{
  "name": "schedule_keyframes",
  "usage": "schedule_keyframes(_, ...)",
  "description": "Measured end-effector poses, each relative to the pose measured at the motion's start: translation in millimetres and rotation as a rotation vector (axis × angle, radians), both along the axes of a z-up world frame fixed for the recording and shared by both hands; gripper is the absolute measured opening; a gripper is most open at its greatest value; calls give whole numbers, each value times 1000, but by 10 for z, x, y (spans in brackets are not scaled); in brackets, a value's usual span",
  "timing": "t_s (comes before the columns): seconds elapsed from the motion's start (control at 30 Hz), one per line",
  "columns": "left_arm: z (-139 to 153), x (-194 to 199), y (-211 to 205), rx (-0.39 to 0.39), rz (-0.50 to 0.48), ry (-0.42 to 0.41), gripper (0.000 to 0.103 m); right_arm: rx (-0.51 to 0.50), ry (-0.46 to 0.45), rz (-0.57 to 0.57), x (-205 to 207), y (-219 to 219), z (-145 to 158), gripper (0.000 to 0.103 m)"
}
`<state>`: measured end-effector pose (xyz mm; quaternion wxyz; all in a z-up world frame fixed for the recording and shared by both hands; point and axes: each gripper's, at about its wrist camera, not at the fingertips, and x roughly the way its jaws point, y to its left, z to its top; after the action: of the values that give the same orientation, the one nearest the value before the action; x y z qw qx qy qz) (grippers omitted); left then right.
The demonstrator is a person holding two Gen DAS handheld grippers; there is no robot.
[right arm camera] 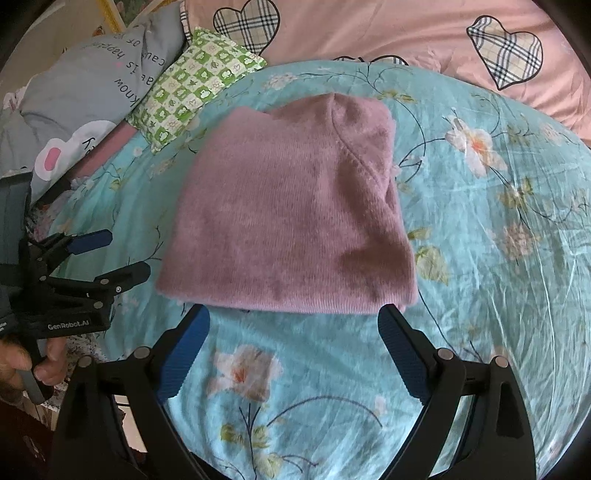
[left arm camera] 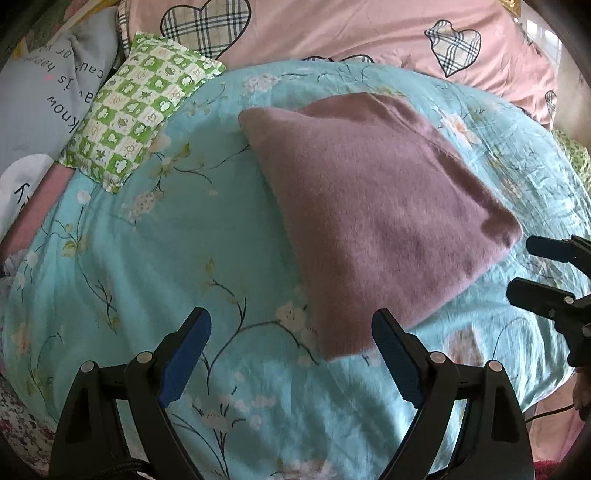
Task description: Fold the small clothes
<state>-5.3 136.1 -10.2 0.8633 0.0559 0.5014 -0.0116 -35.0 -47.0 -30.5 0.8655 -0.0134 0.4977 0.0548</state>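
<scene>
White "GenRobot.AI" lettering on left tongs

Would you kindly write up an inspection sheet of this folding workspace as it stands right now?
Surface: turquoise floral bedsheet, wrinkled, over a bed.
Job's things: mauve knit garment, folded into a compact block, lying flat on the sheet, untouched by either gripper.
Clutter: green checked pillow and grey printed pillow at the far left, clear of the garment.
Grippers: left gripper open, held over the sheet at the garment's near corner; right gripper open, just short of the garment's near edge.
Cables: thin dark cord at the bed's right edge in the left wrist view.
Surroundings: pink quilt with plaid hearts behind the sheet.
</scene>
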Motion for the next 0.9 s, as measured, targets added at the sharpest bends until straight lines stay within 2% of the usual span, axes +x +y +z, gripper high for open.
schedule_keyframes(0.9,-22,275,-68,-27,10,16,89,30,29,15,446,-24,-36,92)
